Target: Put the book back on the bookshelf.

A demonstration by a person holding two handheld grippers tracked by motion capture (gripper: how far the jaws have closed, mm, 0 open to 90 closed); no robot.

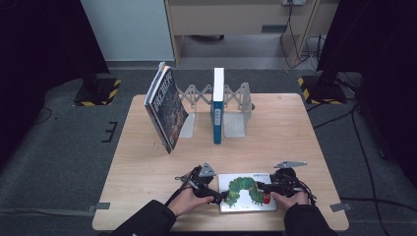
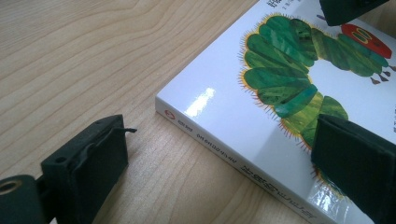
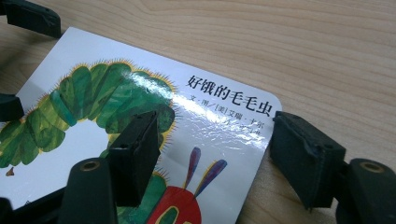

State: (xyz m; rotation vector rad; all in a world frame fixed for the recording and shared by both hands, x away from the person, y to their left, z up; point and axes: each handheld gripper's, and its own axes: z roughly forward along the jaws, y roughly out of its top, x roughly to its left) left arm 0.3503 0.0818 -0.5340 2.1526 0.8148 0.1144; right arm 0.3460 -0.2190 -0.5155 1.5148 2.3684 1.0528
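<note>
We've got one picture book (image 1: 247,192) lying flat near the front edge of the table (image 1: 147,167), a bit right of the middle, cover up, with one big green caterpillar with a red head on it. Both of our grippers are down at it, one on each side.

The left gripper (image 1: 220,196) sits at the book's left edge. In its own view the two jaws stand wide apart: one rests over the bare wood beside the spine, the other hangs over the cover by the caterpillar's body. Nothing is pinched, the book's corner (image 2: 161,100) just lies between them.

The right gripper (image 1: 261,186) is at the book's right edge. From its own camera one jaw is over the cover near the caterpillar, the other is out past the rounded corner (image 3: 275,105) over the wood. They straddle that corner, but we can't see either pad pressing, so we'd call it loose, not clamped.

Counting the rest: at the back of the table there's one grey accordion-style book rack (image 1: 235,105) with metal end plates. One blue-and-white book (image 1: 218,105) stands upright in it, about at the middle of the back edge. To its left two dark-covered books (image 1: 164,105) lean together, tilted, their bottoms on the table towards the back-left corner. That makes four books total, two grippers, one rack.
</note>
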